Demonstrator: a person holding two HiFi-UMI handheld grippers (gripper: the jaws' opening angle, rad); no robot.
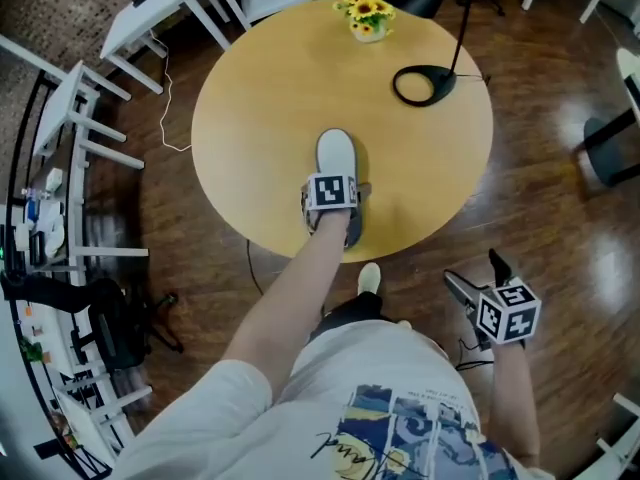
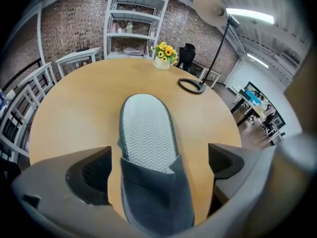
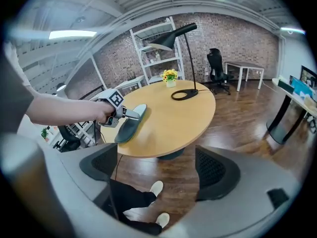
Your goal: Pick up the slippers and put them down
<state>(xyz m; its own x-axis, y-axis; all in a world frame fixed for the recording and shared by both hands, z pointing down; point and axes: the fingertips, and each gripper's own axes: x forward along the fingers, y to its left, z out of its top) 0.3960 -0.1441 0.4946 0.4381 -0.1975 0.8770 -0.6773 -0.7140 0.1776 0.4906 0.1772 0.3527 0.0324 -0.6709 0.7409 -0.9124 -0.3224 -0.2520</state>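
At lower right, the right gripper (image 1: pixel 477 274) hung empty above the floor, jaws apart. At centre, the left gripper (image 2: pixel 158 166) stood released, its jaws on either side of the grey slipper (image 2: pixel 148 133) lying on the round table (image 2: pixel 74 118). At the top, a small pot (image 1: pixel 368 31) held yellow flowers (image 1: pixel 364 6).

bare tabletop (image 1: pixel 260 118) around slipper (image 1: pixel 335 158); lamp base (image 1: pixel 424 84), flowers (image 1: pixel 366 13) beyond

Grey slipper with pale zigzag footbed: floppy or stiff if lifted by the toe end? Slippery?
The grey slipper looks thin and flat, so probably light; lifted at the toe cover, the heel end may droop. Its soft-looking upper should give under the open jaws of the left gripper rather than slip. Flat on the round wooden table, it's unlikely to roll.
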